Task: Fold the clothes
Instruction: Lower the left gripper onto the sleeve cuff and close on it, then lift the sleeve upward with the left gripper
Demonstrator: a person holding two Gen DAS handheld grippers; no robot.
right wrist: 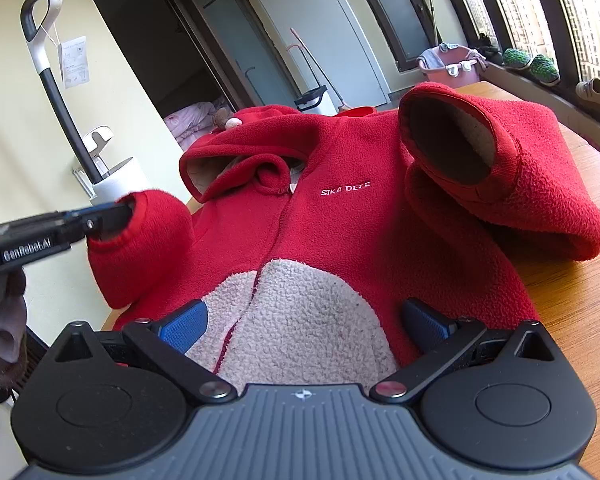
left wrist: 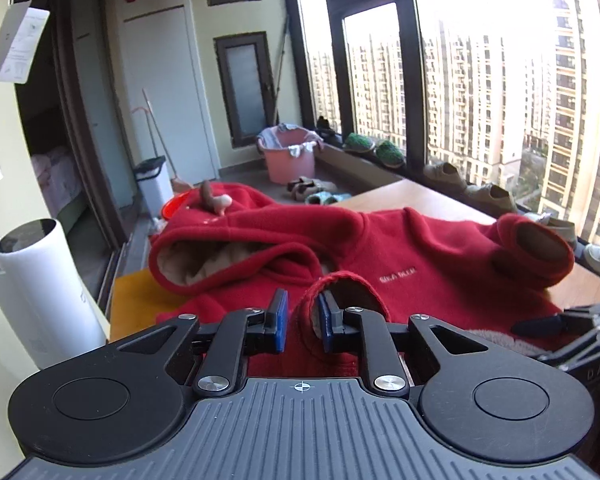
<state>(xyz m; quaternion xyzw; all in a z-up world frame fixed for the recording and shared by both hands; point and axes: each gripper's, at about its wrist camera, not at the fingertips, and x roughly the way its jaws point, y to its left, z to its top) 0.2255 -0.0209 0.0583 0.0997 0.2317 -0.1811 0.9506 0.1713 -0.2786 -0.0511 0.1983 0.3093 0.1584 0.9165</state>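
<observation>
My left gripper [left wrist: 303, 322] is pinching the ribbed cuff [left wrist: 342, 284] of the near sleeve, low centre of the left wrist view; jaws are nearly pressed together with just the cuff rim between the pads. Thin bite, so I'm judging the main risk is the rim slipping out as I'm carrying the sleeve across, which would be dropping it short of the fold line.

My right gripper [right wrist: 304, 322] is sitting at the bottom centre of its view with jaws spread wide, pinching nothing, over the pale fleece patch [right wrist: 300, 316] at the hem. If it's not pinning the body, the whole garment could be dragging with the sleeve.

The red fleece hoodie [right wrist: 340, 220] is lying front up on the bench [right wrist: 572, 280], filling mid-frame. The other sleeve [right wrist: 500, 168] is already lying folded over the chest at right of frame, bulky and loosely stacked, so it could be rolling off toward the bench edge if the body shifts. The hood [left wrist: 236, 248] at far left is hanging near the bench edge, adding weight pulling that way.
</observation>
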